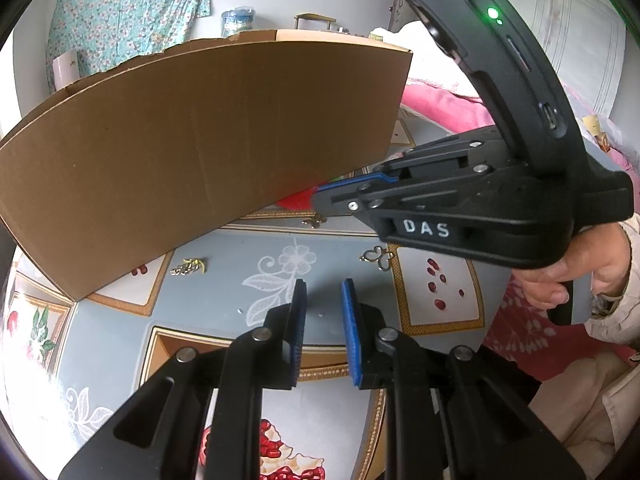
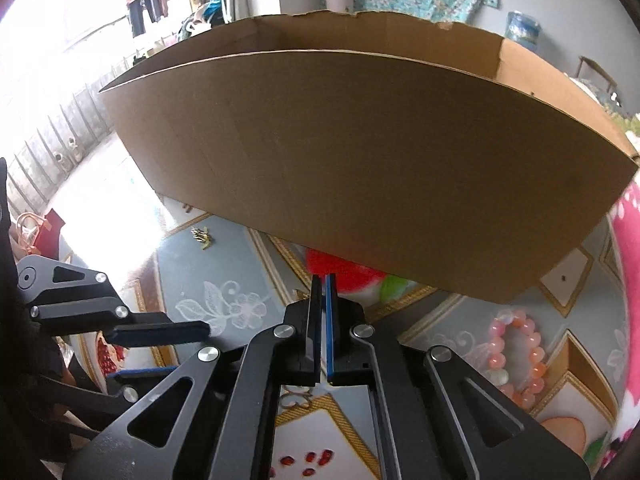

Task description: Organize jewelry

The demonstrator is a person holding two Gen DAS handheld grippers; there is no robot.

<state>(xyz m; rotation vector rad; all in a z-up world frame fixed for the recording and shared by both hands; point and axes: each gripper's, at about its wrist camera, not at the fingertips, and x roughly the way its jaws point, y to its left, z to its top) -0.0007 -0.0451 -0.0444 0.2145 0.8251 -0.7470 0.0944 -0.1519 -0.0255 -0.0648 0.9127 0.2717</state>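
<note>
While most of the jewelry lies loose on the patterned tablecloth (image 1: 224,280), the sorting looks barely begun; the interior of the cardboard box (image 1: 200,152) is hidden, so what already sits inside cannot be told. Listed left to right in the left wrist view: gold chain piece (image 1: 188,267), just beside the box's near wall; small gold charm (image 1: 314,222), at the box's lower edge; butterfly-shaped gold piece (image 1: 376,258), below the right gripper. Left gripper (image 1: 323,336): jaws parted a moderate gap, holding nothing, hovering above the cloth. Right gripper (image 2: 325,328): jaws nearly closed, a thin slit between the pads; whether anything is pinched there cannot be told. Further right in the right wrist view: pink bead bracelet (image 2: 520,360), lying apart from the box. Obstruction: the tall box wall stands between both tools and the box opening, so each piece would need lifting over it.
</note>
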